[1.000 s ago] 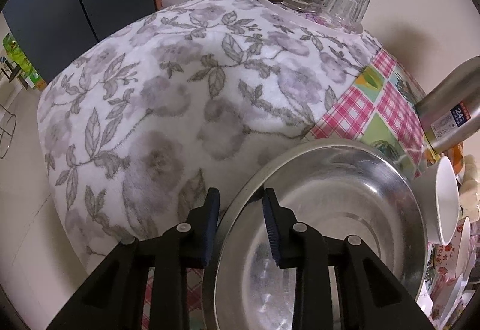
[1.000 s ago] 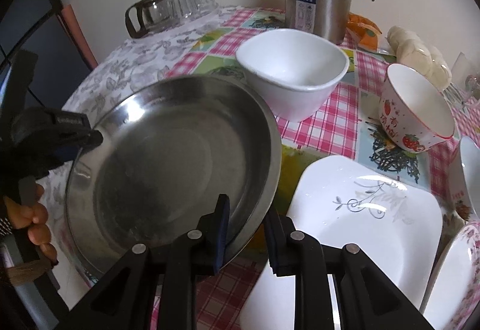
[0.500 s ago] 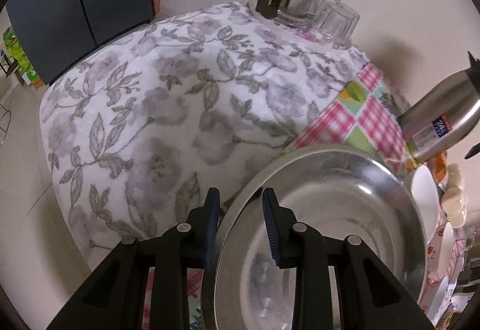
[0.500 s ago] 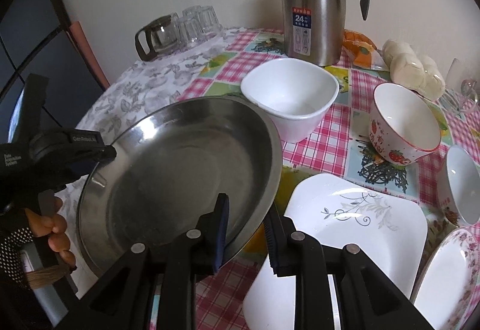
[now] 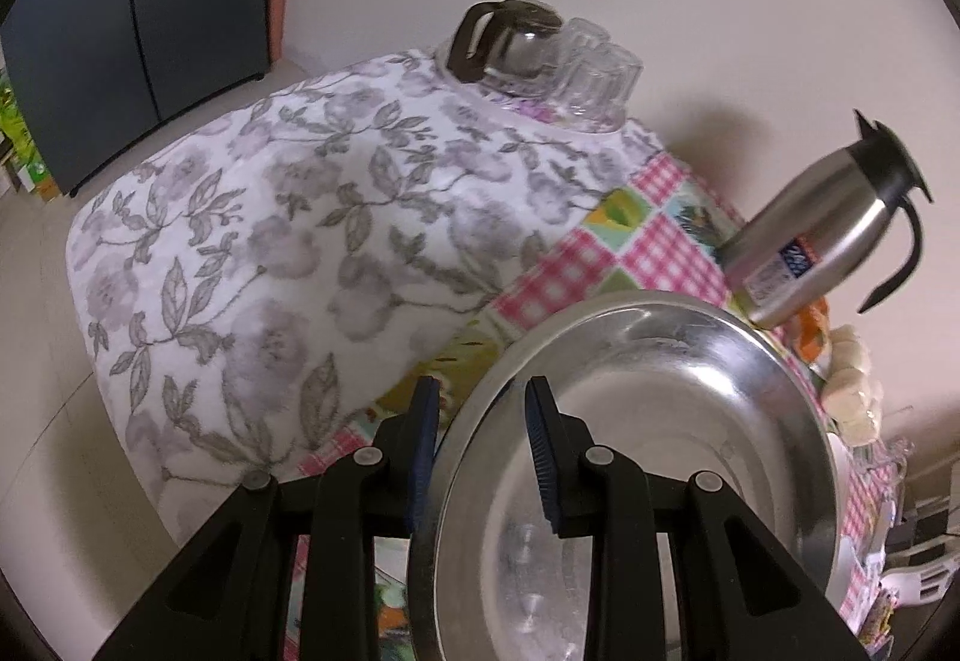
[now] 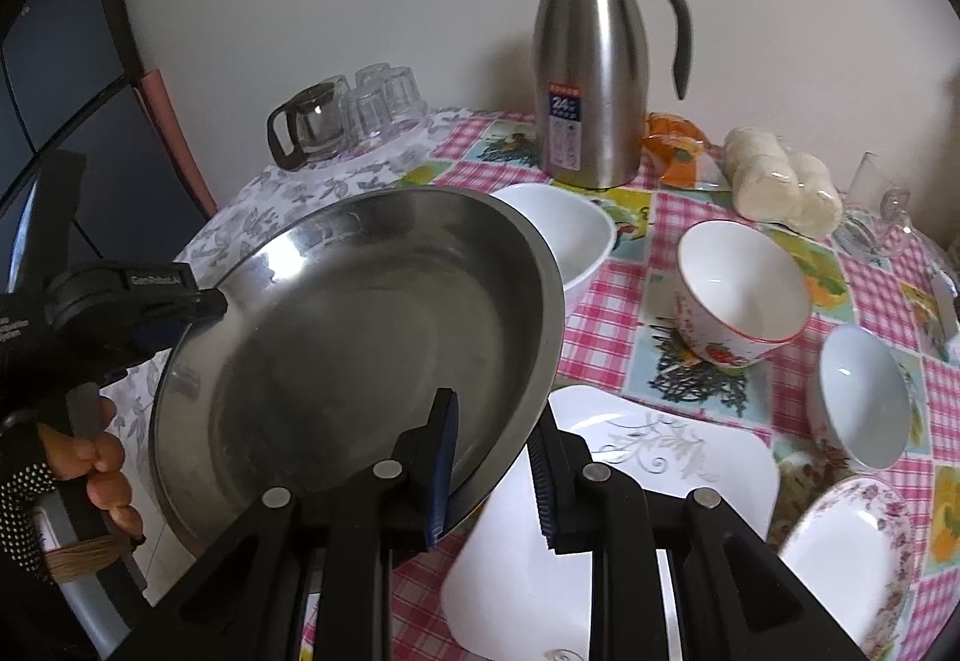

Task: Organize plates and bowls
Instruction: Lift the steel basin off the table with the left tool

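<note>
Checked tablecloth: steel basin hides white bowl partly.

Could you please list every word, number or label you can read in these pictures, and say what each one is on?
"24": large white number on the blue label of the steel thermos jug.
Smaller print on that label, above and below the number: too small to read.
White lettering on the body of the left gripper, seen from the right wrist: blurred, not readable.
Same jug label in the left wrist view: blurred, not readable.

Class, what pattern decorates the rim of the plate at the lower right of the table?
Pink floral print on the plate; right wrist view shows it best.
</note>
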### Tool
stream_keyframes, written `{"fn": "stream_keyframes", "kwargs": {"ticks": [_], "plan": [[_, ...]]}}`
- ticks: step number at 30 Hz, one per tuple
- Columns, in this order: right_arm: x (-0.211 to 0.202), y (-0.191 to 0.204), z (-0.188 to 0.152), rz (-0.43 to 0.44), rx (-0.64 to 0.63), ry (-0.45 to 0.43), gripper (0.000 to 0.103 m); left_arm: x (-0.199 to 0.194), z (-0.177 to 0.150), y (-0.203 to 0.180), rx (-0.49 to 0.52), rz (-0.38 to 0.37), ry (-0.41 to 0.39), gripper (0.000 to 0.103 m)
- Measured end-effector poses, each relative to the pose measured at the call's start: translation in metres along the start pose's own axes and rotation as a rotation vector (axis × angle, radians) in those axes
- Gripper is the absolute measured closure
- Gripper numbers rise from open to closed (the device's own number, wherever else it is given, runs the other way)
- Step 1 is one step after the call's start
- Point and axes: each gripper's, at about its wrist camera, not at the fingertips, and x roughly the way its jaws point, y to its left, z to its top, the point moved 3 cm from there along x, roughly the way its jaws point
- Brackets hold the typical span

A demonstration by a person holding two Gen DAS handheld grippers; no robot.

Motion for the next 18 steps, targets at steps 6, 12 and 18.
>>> {"fn": "stream_keyframes", "kwargs": {"ticks": [6, 12, 18], "plan": [[-0.02, -0.025, -0.001, -0.01, 0.039, -0.026, 0.077, -0.011, -0.011, -0.024, 0.037, -0.051, 0.003, 0.073], [-0.037, -0.049, -0.004, -0.006, 0.071, -0.041, 0.077, -0.027, -0.029, -0.061, 0.109, -0.169, 0.008, 0.073], [-0.048, -0.041, -0.01, -0.046, -0.035, -0.062, 0.077, -0.031, -0.057, -0.107, 0.253, -0.198, 0.029, 0.073]]}}
